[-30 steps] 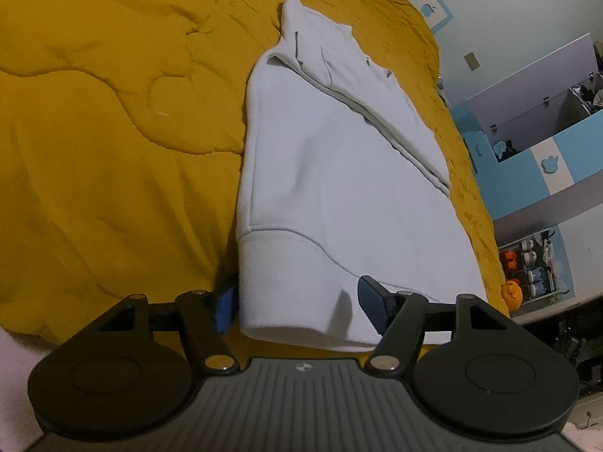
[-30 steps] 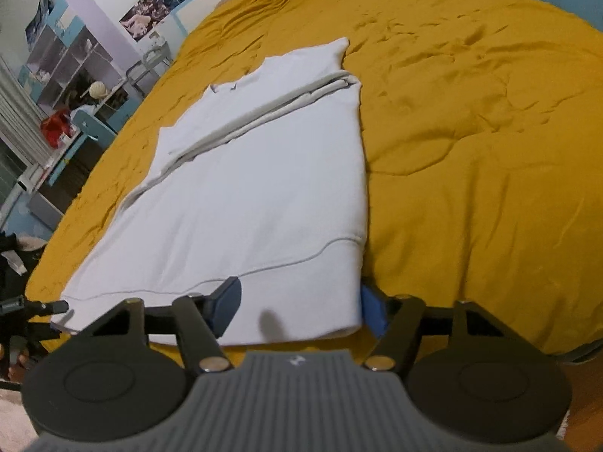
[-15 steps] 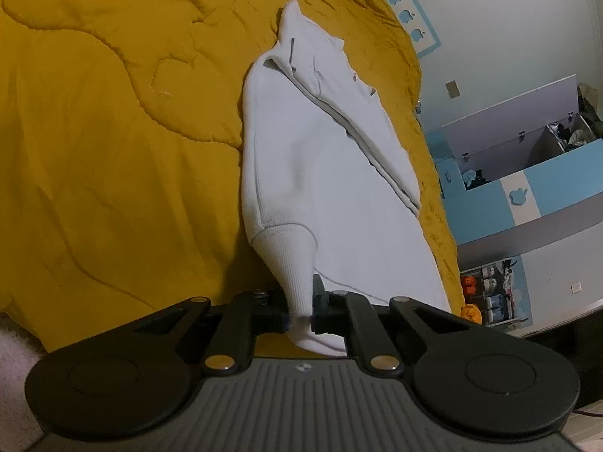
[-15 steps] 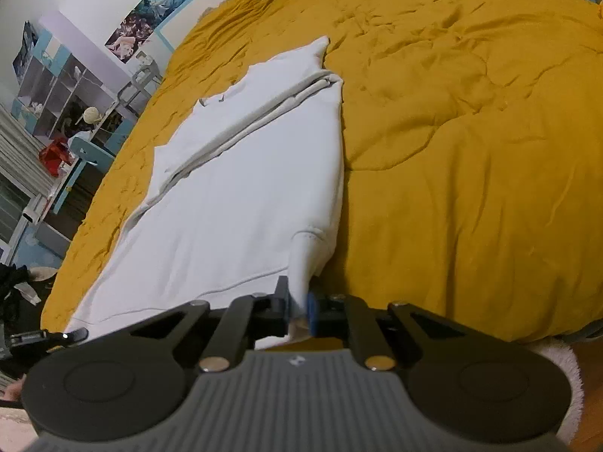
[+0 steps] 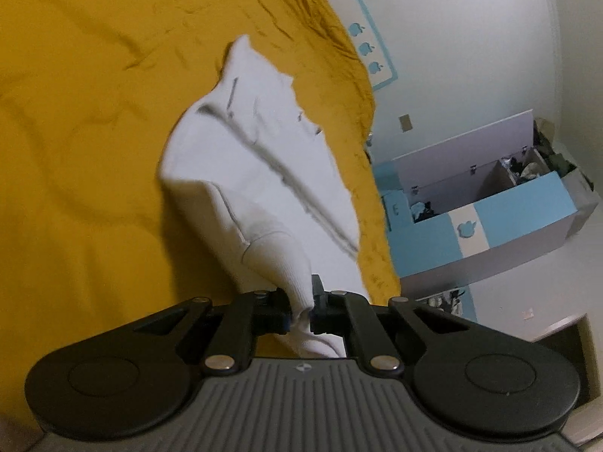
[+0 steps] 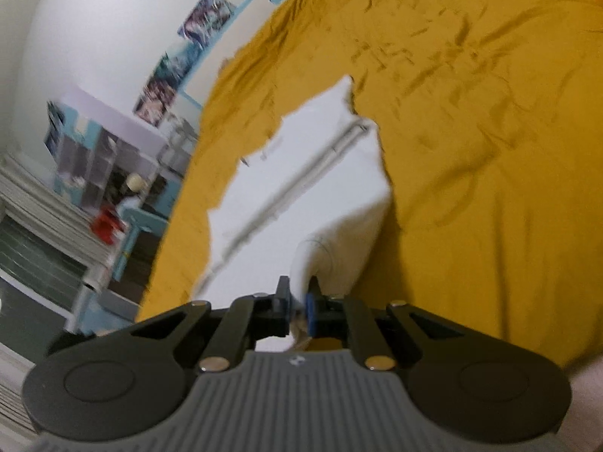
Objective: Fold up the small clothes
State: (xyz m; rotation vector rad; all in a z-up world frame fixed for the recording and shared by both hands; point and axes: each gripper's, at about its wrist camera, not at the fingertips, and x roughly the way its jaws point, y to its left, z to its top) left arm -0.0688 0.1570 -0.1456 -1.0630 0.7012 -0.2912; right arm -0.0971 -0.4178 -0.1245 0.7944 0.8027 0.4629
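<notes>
White cloth fills the middle of both my views: a folded sweatshirt [image 5: 241, 173] lying on the mustard-yellow quilt [image 5: 83, 143] of the bed. My left tongs [image 5: 301, 307] are clamped tight on one corner of its ribbed hem, the fabric bunched and drawn up off the quilt. My right tongs [image 6: 299, 303] pinch the other hem corner the same way, lifted too. The far end of the sweatshirt [image 6: 301, 173] rests flat on the quilt [image 6: 490, 150]. Both views are blurred.
</notes>
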